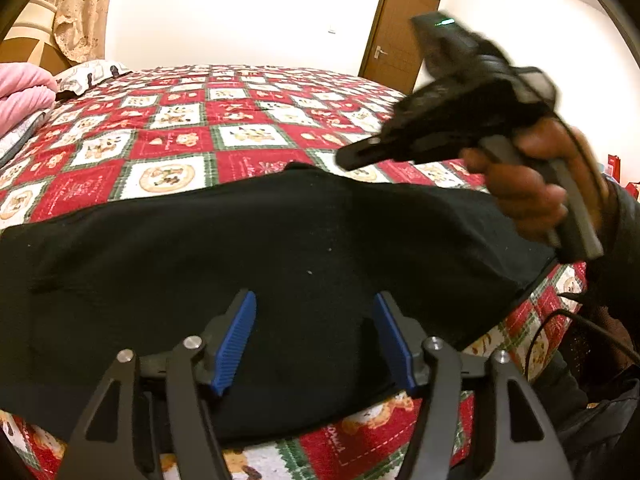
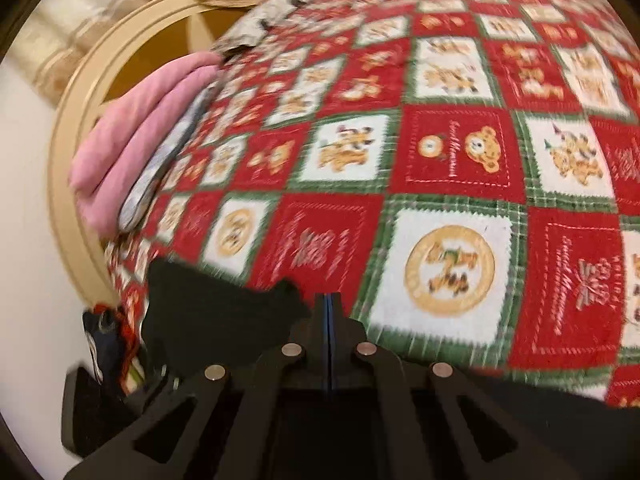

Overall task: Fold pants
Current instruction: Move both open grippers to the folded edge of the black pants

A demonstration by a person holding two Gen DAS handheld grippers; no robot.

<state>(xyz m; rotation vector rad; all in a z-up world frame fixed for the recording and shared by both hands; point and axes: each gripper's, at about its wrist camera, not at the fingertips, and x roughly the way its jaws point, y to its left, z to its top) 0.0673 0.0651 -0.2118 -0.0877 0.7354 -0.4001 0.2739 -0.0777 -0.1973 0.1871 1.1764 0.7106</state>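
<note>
Black pants (image 1: 240,264) lie flat across the near part of a bed with a red, white and green patchwork quilt (image 1: 200,136). My left gripper (image 1: 314,340) is open, its blue pads (image 1: 234,344) apart just over the pants' near edge, holding nothing. My right gripper (image 1: 360,154) shows in the left wrist view, held in a hand above the pants' far right part, blurred. In the right wrist view the right gripper (image 2: 329,304) is shut, pads together, with nothing seen between them. A black bit of the pants (image 2: 208,312) shows to its left.
A folded pink blanket (image 2: 132,148) and a patterned pillow (image 1: 88,74) lie at the head of the bed by a wooden headboard (image 2: 80,120). A brown door (image 1: 396,28) stands in the far wall. A black cable (image 1: 592,328) hangs at the right.
</note>
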